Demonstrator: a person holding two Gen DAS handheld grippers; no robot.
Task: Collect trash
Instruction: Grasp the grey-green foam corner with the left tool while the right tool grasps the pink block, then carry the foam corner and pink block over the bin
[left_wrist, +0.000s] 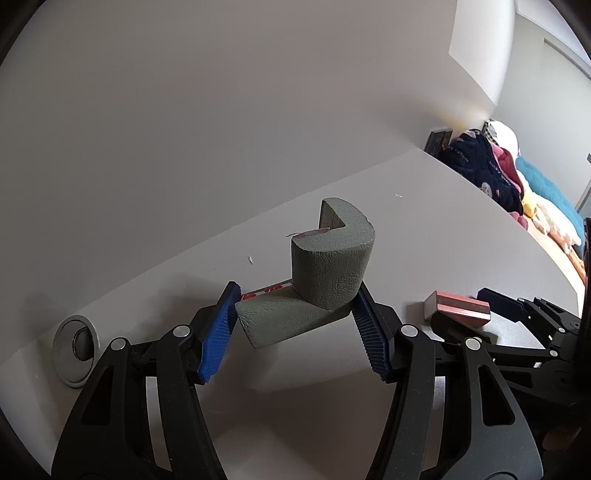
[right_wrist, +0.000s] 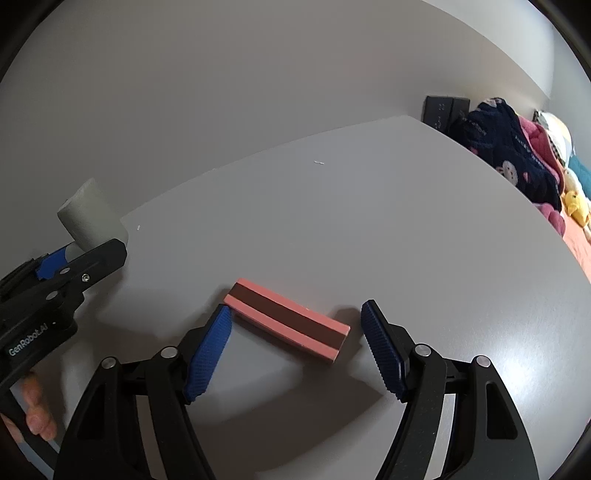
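My left gripper (left_wrist: 293, 314) is shut on a grey-green foam corner guard (left_wrist: 317, 277), an L-shaped piece with red-printed tape on its inner face, held a little above the white table (left_wrist: 424, 236). It also shows in the right wrist view (right_wrist: 90, 216) at far left. My right gripper (right_wrist: 295, 325) is open, its blue pads either side of a pink and brown box (right_wrist: 288, 319) lying flat on the table. The left pad is close to the box's near end; the right pad stands apart. The box also shows in the left wrist view (left_wrist: 458, 308).
A round metal grommet (left_wrist: 75, 345) is set in the table at left. Small white scraps (left_wrist: 250, 260) lie on the table near the wall. A pile of clothes and plush toys (right_wrist: 517, 155) lies beyond the table's right edge, with black boxes (right_wrist: 445, 109) at the wall.
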